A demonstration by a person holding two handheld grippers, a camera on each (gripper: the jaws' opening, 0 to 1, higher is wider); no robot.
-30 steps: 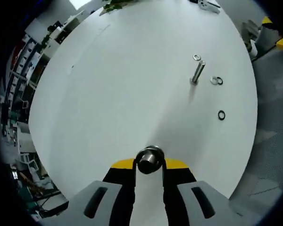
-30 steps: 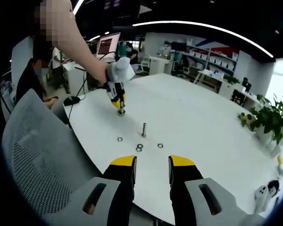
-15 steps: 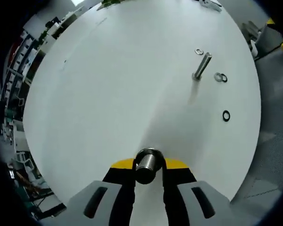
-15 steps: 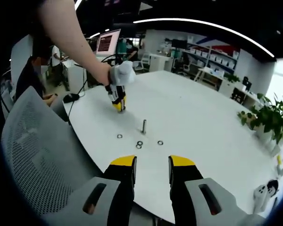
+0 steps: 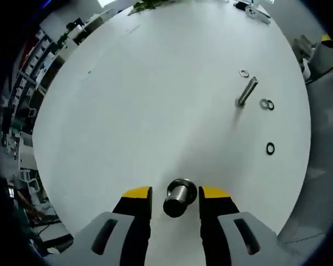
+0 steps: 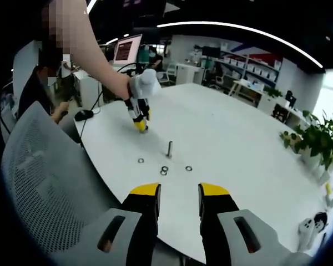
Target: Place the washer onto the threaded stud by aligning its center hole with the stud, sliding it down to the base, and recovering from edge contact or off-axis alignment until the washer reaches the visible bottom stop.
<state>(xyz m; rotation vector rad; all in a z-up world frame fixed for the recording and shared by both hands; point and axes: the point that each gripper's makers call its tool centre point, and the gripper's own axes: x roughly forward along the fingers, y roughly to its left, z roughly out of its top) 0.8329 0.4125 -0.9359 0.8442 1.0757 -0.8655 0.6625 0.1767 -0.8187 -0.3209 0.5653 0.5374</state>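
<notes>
A short, thick metal stud [image 5: 179, 197] stands on the white table [image 5: 133, 100] between the jaws of my left gripper [image 5: 175, 195], which is open with a gap on each side of it. Farther off stands a slim threaded stud [image 5: 247, 92], with one silver washer [image 5: 244, 72] beyond it, a pair of washers [image 5: 266, 104] beside it, and a black washer [image 5: 270, 148] nearer. In the right gripper view, my right gripper [image 6: 179, 194] is open and empty off the table edge. The slim stud [image 6: 169, 148], washers [image 6: 164, 170] and the left gripper [image 6: 139, 118] in a gloved hand lie ahead.
A grey mesh chair back [image 6: 50, 188] stands left of my right gripper. A person's arm [image 6: 94, 55] reaches over the table. A potted plant [image 6: 316, 141] stands at the right, with office desks and a monitor [image 6: 127, 52] behind. A white object [image 5: 255, 10] lies at the table's far edge.
My left gripper's jaws have spread apart and let go of the thick stud, which now stands free between them. The right gripper has not moved.
</notes>
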